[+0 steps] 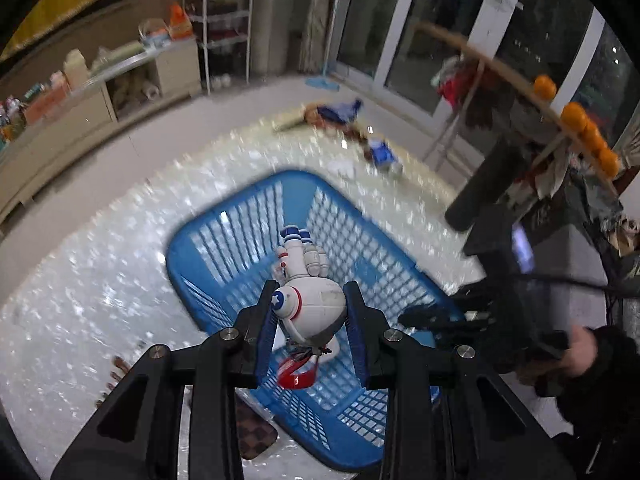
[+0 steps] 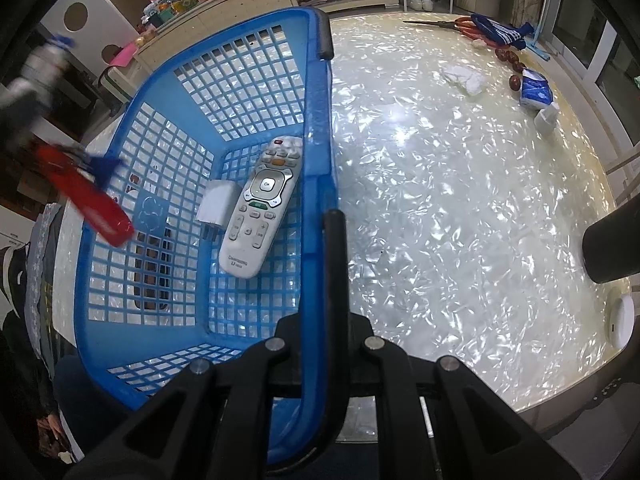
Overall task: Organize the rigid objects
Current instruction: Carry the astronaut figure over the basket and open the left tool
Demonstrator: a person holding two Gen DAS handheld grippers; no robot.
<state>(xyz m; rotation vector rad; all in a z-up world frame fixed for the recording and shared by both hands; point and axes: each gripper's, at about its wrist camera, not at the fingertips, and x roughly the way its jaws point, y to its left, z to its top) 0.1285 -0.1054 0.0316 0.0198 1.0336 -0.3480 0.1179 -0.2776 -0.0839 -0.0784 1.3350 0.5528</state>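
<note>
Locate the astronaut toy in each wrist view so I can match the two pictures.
Left wrist view: the astronaut toy sits at centre, clamped between the left gripper's fingers, above the basket.
Right wrist view: the same toy is a blurred white, red and blue shape at the far left edge, above the basket's left wall.
Shared landmark: the blue basket.

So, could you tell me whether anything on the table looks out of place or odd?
Nothing looks damaged or spilled. Loose clutter lies at the table's far edge: scissors, a crumpled white tissue and a blue packet, all outside the blue basket.
</note>
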